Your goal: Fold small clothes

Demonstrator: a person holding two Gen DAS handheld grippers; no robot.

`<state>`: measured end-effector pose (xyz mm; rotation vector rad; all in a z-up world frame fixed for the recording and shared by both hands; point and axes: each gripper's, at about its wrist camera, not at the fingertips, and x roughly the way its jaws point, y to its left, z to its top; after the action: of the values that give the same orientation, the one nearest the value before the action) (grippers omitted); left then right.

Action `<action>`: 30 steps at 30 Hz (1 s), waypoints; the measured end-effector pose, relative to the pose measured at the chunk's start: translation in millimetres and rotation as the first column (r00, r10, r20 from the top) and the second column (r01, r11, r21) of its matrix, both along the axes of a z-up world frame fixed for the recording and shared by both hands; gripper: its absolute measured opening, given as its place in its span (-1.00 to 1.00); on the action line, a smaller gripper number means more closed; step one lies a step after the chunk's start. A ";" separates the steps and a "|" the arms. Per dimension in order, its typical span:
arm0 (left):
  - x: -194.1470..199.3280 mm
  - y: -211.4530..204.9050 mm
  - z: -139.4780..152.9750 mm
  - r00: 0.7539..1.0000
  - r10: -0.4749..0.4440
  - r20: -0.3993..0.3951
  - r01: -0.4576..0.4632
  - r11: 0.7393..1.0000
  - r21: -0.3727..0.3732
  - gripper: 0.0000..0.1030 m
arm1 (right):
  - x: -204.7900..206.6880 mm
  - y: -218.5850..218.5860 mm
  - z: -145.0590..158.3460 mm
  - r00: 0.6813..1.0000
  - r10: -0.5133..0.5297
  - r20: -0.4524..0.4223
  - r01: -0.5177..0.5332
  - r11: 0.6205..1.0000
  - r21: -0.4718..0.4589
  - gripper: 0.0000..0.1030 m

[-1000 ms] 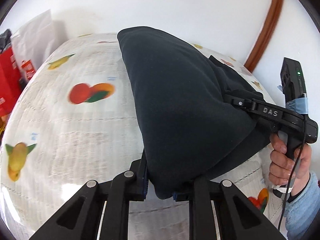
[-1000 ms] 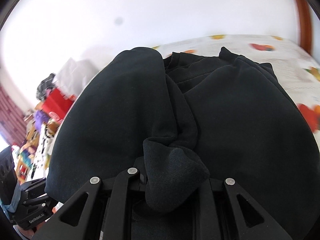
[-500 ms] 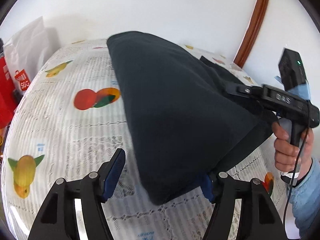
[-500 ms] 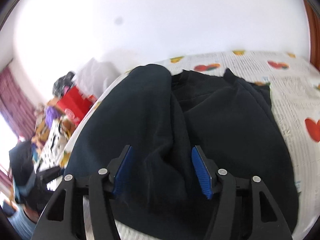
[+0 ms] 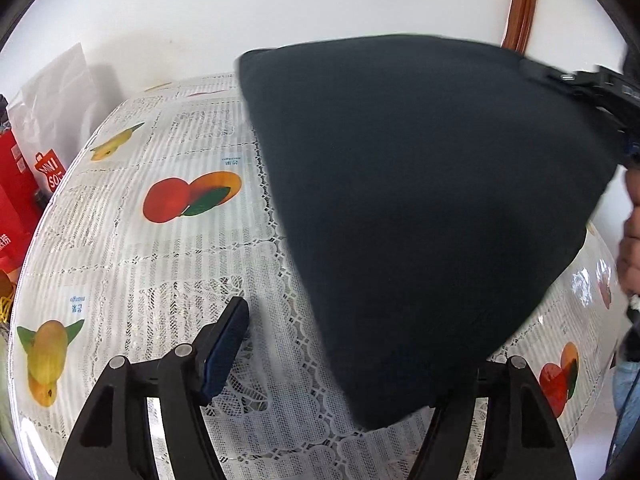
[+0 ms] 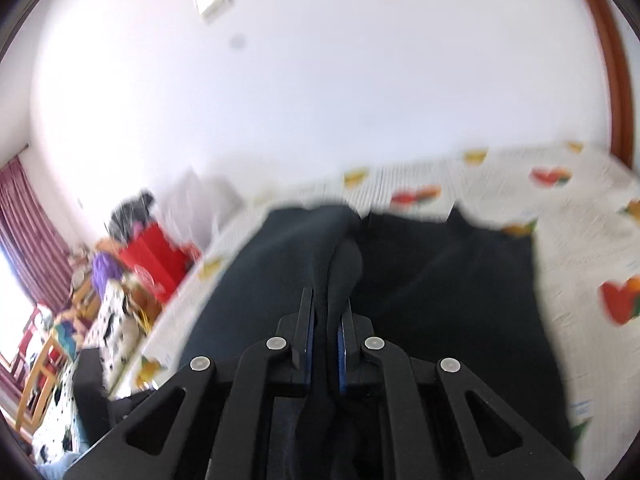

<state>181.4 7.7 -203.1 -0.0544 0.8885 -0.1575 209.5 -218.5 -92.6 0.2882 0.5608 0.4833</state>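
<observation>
A dark navy garment (image 5: 420,200) lies folded on the fruit-print tablecloth (image 5: 168,264). My left gripper (image 5: 340,344) is open, its fingers wide apart at the garment's near corner, which lies loose between them. In the right wrist view the garment (image 6: 460,288) spreads ahead, and my right gripper (image 6: 326,320) is shut on a raised fold of it. The right gripper also shows at the right edge of the left wrist view (image 5: 600,92), at the garment's far side.
A white bag (image 5: 56,108) and red bags (image 5: 16,184) stand left of the table. A white wall is behind. A cluttered room with red curtains (image 6: 28,240) shows in the right wrist view, which is blurred.
Both grippers let go of the garment half a second ago. The left one stays open and has drawn back. The right one has shut again on a fold.
</observation>
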 end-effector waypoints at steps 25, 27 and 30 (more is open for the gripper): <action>1.8 -34.1 5.3 0.997 -0.074 0.005 0.074 0.997 0.004 0.67 | 36.5 -51.8 -75.9 0.950 -0.074 -0.305 0.042 0.993 -0.112 -0.58; 3.5 -33.9 4.7 0.998 -0.064 0.000 0.064 0.998 0.016 0.70 | 36.4 -47.7 -68.9 0.962 -0.048 -0.267 0.013 0.991 -0.132 -0.80; 3.4 -33.4 4.1 0.998 -0.056 0.000 0.056 0.998 0.022 0.70 | 25.9 -57.5 -44.9 0.989 -0.022 -0.150 0.004 0.993 -0.121 -0.84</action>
<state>184.8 -25.7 -199.0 -0.0088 0.8917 -0.2004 235.5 -276.0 -137.5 0.2139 0.7323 0.4153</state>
